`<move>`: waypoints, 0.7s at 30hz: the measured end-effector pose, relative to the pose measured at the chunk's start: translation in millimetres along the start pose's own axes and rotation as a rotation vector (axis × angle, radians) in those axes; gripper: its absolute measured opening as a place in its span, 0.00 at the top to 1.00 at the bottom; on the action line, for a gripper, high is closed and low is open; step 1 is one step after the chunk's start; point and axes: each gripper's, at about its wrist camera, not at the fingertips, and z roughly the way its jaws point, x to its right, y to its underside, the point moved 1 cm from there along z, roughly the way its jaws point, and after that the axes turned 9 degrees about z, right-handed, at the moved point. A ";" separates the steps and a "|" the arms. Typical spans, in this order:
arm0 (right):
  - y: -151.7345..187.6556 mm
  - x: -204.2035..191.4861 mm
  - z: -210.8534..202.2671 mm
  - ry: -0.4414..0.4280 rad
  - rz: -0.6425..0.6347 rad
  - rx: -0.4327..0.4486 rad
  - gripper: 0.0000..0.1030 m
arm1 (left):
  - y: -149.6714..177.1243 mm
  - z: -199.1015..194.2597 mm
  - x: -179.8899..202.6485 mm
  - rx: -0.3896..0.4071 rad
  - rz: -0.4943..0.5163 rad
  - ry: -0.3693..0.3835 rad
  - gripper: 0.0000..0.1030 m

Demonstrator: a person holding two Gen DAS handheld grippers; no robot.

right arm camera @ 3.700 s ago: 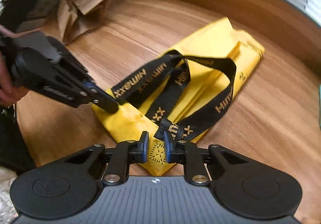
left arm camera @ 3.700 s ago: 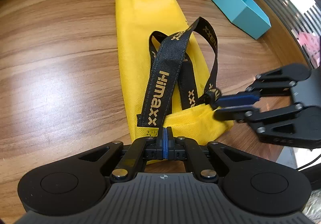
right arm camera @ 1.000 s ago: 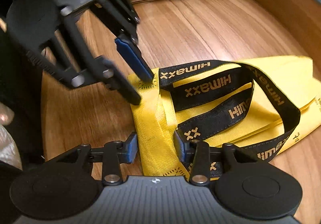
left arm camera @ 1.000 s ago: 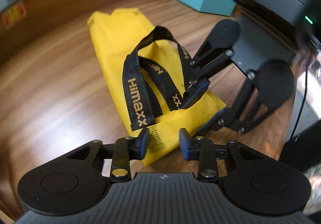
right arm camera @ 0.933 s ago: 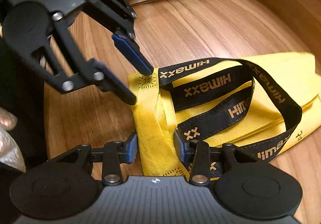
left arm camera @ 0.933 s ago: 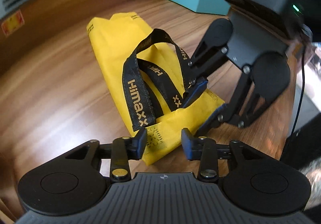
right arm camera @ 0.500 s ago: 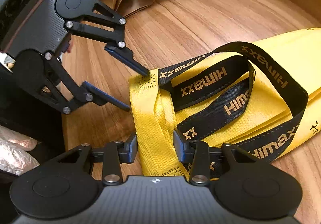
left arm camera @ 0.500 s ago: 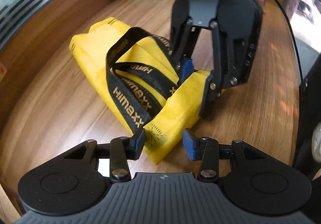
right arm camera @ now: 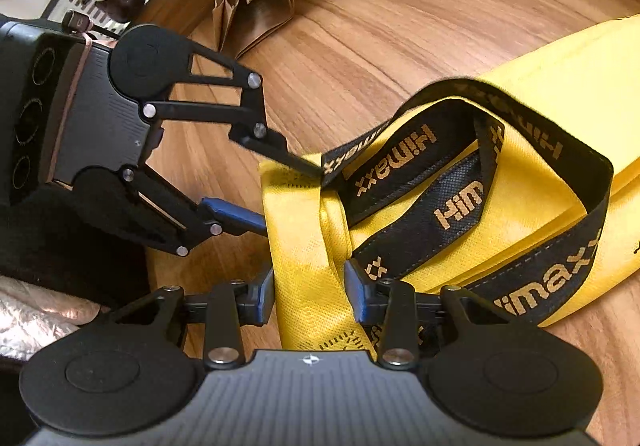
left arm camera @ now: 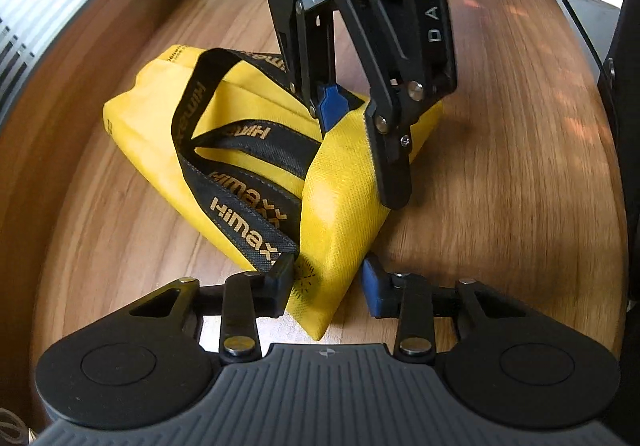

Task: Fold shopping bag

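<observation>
On wooden table (left arm camera: 500,150): yellow bag (left arm camera: 340,206) corner between closing left hand-held gripper (left arm camera: 326,284); right hand-held gripper (right arm camera: 310,294) clamps edge.

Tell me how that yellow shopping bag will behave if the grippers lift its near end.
The yellow shopping bag will probably sag and drape: its thin woven cloth already buckles into soft folds between the right gripper fingers. It looks light, flat and empty. The black handles lie in loose loops, so they would likely dangle and shift. The left gripper is closing around the corner.
</observation>
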 end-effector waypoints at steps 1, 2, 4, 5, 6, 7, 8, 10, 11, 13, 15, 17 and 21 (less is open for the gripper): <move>0.2 -2.0 0.4 0.010 -0.004 0.002 0.56 | 1.0 -0.2 -2.0 0.000 -0.004 0.006 0.64; 0.9 -4.9 0.6 0.024 -0.010 0.007 0.56 | 2.4 -0.2 -3.8 0.000 -0.008 0.013 0.64; 3.8 -12.7 -0.2 0.063 -0.026 0.022 0.55 | 5.3 -1.5 -7.1 0.006 -0.026 0.028 0.64; 6.2 -16.6 -2.7 0.080 -0.033 0.036 0.53 | 6.4 -2.3 -9.1 0.010 -0.037 0.035 0.64; 9.7 -21.6 -6.9 0.104 -0.036 0.060 0.52 | 7.2 -2.4 -11.3 0.012 -0.046 0.042 0.64; 12.0 -24.3 -10.8 0.119 -0.031 0.082 0.51 | 7.9 -2.3 -13.1 0.014 -0.052 0.047 0.64; 14.5 -26.7 -15.7 0.132 -0.019 0.111 0.48 | 9.3 -2.6 -15.9 0.016 -0.063 0.055 0.64; 22.1 -33.5 -27.8 0.164 0.002 0.174 0.44 | 10.8 -2.9 -19.9 0.019 -0.080 0.067 0.64; 26.6 -38.2 -32.4 0.191 -0.007 0.199 0.40 | 11.9 -3.1 -22.6 0.022 -0.092 0.075 0.64; 37.5 -49.8 -40.4 0.267 -0.039 0.252 0.35 | 13.5 -3.2 -27.8 0.026 -0.114 0.091 0.64; 52.7 -64.1 -46.4 0.364 -0.092 0.315 0.34 | 14.4 -3.1 -32.0 0.028 -0.130 0.102 0.64; 66.4 -77.1 -47.3 0.435 -0.157 0.360 0.34 | 15.8 -3.1 -36.6 0.031 -0.144 0.114 0.64; 86.1 -99.9 -33.6 0.537 -0.324 0.368 0.35 | 14.9 -1.9 -44.9 0.034 -0.167 0.139 0.64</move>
